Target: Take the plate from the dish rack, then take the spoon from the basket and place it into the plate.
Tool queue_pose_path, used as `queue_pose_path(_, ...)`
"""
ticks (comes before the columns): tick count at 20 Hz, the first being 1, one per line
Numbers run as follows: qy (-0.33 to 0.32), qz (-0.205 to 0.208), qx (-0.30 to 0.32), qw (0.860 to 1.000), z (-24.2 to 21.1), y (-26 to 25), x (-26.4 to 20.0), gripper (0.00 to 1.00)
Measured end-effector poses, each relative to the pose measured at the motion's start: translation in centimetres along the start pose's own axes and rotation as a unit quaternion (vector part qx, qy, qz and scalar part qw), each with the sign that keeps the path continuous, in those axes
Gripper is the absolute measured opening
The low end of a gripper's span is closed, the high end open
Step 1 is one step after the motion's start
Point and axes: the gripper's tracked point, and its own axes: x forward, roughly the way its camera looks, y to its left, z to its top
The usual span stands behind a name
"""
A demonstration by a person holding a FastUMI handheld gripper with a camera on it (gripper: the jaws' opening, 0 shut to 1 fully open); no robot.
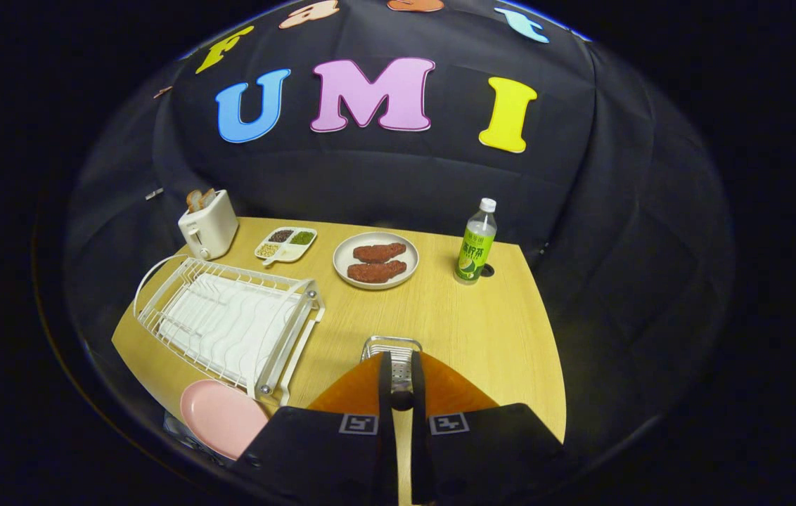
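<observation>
A pink plate (221,416) lies flat on the wooden table (482,330), left of my fingers and by the near end of the white dish rack (229,323), whose slots hold nothing. A small metal wire basket (391,346) stands just ahead of my fingertips. My gripper (401,383) reaches over the basket with its fingers drawn close together. A dark rounded end of the spoon (401,400) sits pinched between the pads. The rest of the spoon is hidden by the fingers.
At the back of the table stand a white toaster (209,225) with bread, a divided snack tray (285,244), a white plate with two brown patties (375,260) and a green drink bottle (475,242). Bare table lies to the right of the basket.
</observation>
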Motion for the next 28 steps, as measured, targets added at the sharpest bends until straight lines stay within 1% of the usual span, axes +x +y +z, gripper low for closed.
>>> queue_pose_path(3,-0.024,0.006,-0.009,1.000,2.6,1.2,-2.6,0.11)
queue_pose_path(6,-0.039,0.033,-0.015,0.999,4.2,4.0,-5.6,0.12)
queue_pose_path(9,-0.038,0.079,-0.018,0.996,4.2,8.1,-8.0,0.11)
queue_pose_path(11,-0.028,0.120,-0.020,0.992,3.1,11.6,-9.1,0.11)
queue_pose_path(14,-0.012,0.171,-0.035,0.985,1.1,16.5,-9.7,0.11)
queue_pose_path(16,0.000,0.199,-0.050,0.979,-1.0,19.7,-9.2,0.12)
queue_pose_path(19,0.017,0.229,-0.079,0.970,-4.1,23.6,-7.2,0.11)
queue_pose_path(22,0.021,0.244,-0.106,0.964,-5.8,26.5,-4.9,0.12)
queue_pose_path(24,0.011,0.248,-0.115,0.962,-6.4,28.2,-4.2,0.12)
queue_pose_path(26,0.006,0.251,-0.120,0.961,-7.3,29.0,-3.4,0.12)
queue_pose_path(28,0.018,0.256,-0.133,0.957,-9.1,29.3,-2.8,0.11)
